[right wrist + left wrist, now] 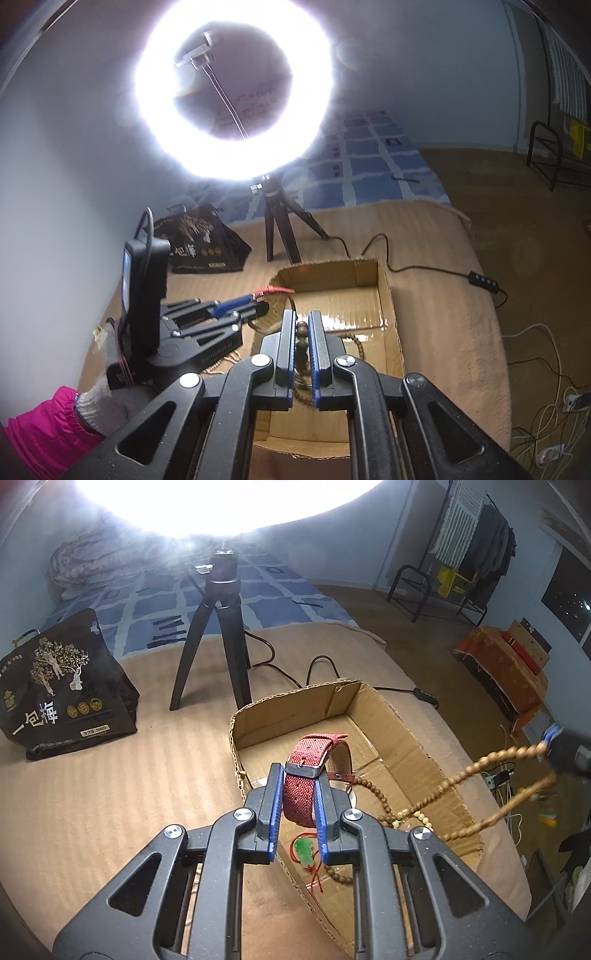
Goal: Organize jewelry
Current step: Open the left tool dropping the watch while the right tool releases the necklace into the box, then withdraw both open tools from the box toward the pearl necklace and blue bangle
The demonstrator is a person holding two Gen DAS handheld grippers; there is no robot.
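Blue-grey walls enclose the room, and a clothes rack stands at the far right over a brown floor. Nearest the cameras is a bed covered by a beige blanket, with a blue-and-white patterned sheet beyond it. A lit ring light on a black tripod stands on the blanket at the far side. Its cable runs right to an inline switch. A dark printed bag sits on the blanket left of the tripod.

An open cardboard box lies on the blanket near the tripod, right of centre. Inside it lie loose strands of wooden beads and a green pendant on red cord at the near end.

The left gripper is above the near-left part of the box. Its jaws are narrow and clamp a red woven watch strap. The strap's metal buckle sits just past the fingertips, and its free end arches over the box interior.

The right gripper is above the near part of the box. Its jaws are nearly closed on a brown wooden bead strand. In the left wrist view the strand hangs in two lines from this gripper down into the box.

A gloved hand with a pink sleeve holds the left gripper.
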